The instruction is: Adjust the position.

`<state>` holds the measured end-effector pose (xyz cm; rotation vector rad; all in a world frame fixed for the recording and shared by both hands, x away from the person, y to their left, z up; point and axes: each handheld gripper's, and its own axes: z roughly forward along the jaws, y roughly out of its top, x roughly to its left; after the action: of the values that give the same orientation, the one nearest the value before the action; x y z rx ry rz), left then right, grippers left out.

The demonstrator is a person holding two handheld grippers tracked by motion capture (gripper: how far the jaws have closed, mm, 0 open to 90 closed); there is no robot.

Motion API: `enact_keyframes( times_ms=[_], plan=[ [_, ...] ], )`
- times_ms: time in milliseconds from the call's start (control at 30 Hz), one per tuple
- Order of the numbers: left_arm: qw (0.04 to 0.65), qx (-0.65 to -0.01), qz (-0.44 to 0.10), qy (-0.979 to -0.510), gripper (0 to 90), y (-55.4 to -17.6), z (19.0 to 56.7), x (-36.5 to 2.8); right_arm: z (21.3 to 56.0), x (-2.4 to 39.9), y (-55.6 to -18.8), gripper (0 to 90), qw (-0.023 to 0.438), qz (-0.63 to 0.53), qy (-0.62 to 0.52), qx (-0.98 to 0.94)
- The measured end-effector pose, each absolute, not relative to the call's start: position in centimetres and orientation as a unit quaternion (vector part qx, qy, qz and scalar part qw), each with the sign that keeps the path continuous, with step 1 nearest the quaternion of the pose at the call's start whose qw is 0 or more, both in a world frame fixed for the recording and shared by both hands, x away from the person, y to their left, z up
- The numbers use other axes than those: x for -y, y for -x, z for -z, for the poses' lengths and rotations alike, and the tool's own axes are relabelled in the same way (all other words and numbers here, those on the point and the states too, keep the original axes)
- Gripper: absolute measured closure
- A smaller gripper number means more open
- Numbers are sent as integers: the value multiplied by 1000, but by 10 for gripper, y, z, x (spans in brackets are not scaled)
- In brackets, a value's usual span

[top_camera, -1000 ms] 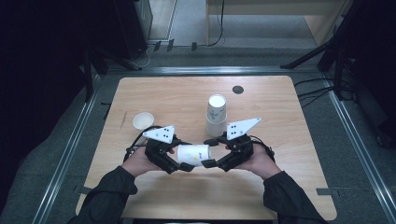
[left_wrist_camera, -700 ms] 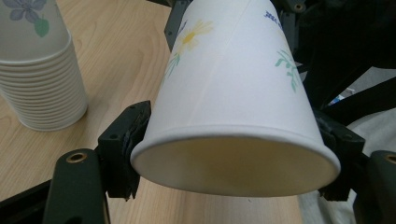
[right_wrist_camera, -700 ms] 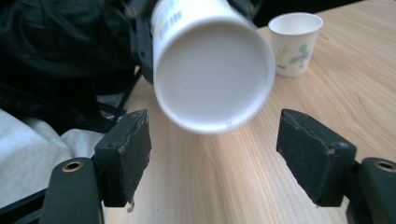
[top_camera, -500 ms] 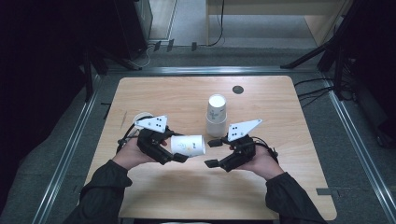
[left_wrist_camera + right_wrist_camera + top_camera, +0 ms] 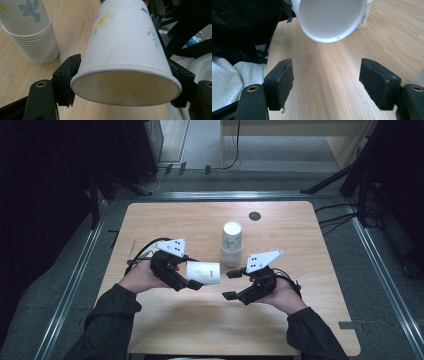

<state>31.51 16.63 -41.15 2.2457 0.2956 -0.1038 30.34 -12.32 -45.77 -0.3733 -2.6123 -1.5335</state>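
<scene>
A white paper cup with a flower print [image 5: 204, 272] hangs on its side above the table. My left gripper [image 5: 190, 275] is shut on its rim end. In the left gripper view both pads press the cup [image 5: 125, 50] near its open mouth. To the right, my right gripper [image 5: 230, 285] stands open a short way from the cup's base. Its jaws have just closed a little, with nothing between them. In the right gripper view the cup's base [image 5: 329, 17] hangs above and beyond the open jaws [image 5: 325, 82].
A stack of upturned paper cups [image 5: 231, 245] stands mid-table, just behind the two grippers, and in the left gripper view the stack [image 5: 30, 32] is at the upper left. A small dark disc [image 5: 255, 215] lies near the wooden table's [image 5: 300, 330] far edge.
The left gripper has lifted the cup and drawn it left, away from the right gripper, which was at the cup's other end a second ago. The right hand has stayed in place.
</scene>
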Motion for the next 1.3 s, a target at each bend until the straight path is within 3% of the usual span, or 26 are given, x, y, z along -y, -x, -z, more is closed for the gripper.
enact_keyframes(
  times_ms=[1300],
  plan=[
    [249, -99, 67, -961, 262, -319, 423, -134, 468, 104, -302, 256, 42, 475, 104, 873]
  ],
)
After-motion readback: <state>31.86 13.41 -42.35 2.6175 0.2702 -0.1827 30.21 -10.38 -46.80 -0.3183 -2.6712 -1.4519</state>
